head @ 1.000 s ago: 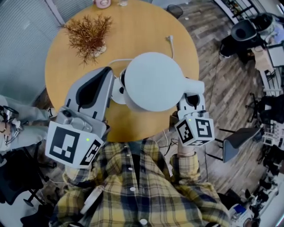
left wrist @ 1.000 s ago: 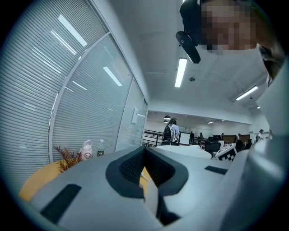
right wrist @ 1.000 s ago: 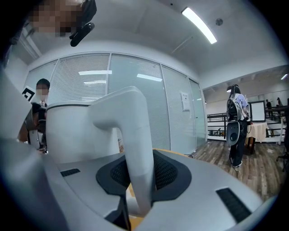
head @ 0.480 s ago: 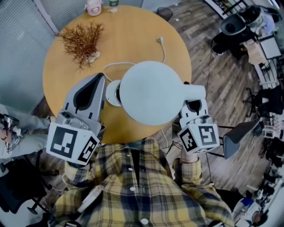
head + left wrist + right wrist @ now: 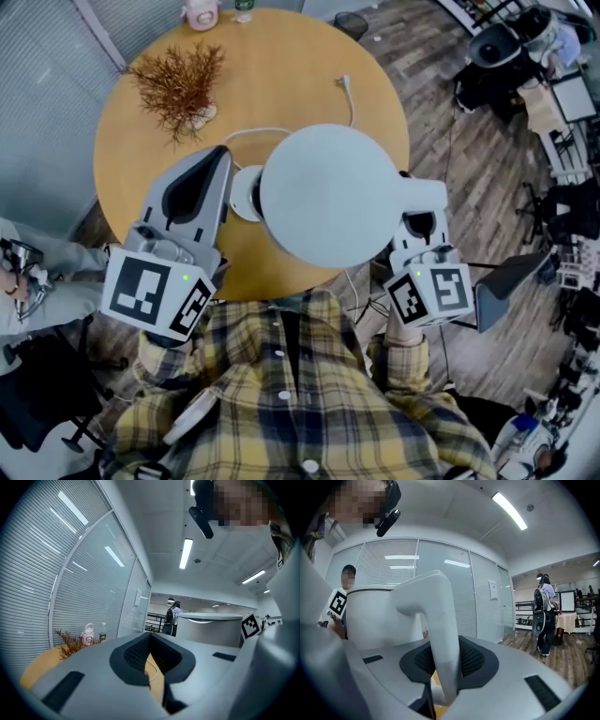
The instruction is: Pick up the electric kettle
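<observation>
The right gripper (image 5: 444, 670) clamps the kettle (image 5: 328, 197) by its handle (image 5: 439, 620) above the table (image 5: 281, 66) — the left gripper (image 5: 150, 641) is closed, empty.

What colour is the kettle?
White, maybe very pale grey. The kettle shows best in the head view.

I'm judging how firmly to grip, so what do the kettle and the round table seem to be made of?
Kettle: probably plastic with a matte off-white finish. Its body and handle look smooth and moulded, with soft, dull highlights and no metallic glint.
Table: wood or wood-look laminate with a satin finish. The surface is an even warm tan, and the grain is too faint to settle which.
</observation>
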`<state>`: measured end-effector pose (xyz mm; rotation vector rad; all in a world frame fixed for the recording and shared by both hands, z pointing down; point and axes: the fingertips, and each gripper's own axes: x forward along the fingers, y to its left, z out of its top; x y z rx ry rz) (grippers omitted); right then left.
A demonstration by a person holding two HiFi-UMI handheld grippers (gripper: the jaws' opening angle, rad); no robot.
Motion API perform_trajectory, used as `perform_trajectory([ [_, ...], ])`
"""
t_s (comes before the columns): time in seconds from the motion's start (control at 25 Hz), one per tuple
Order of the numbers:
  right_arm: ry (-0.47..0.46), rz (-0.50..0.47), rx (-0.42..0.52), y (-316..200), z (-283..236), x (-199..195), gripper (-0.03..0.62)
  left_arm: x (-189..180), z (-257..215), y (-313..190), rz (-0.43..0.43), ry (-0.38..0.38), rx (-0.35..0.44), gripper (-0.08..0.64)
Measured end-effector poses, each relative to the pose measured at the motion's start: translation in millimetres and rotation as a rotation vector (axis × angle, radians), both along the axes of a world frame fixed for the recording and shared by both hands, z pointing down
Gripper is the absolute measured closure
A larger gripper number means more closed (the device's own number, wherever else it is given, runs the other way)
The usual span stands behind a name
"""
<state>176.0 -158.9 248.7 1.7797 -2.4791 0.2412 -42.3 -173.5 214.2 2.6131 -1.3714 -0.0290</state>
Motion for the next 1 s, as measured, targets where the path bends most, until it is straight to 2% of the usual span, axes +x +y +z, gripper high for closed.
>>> perform_trajectory([
  [1.0,0.007,0.006,-0.018,1,13,2,0.486,5,8,3,-0.008,0.001,-0.016,0.558],
])
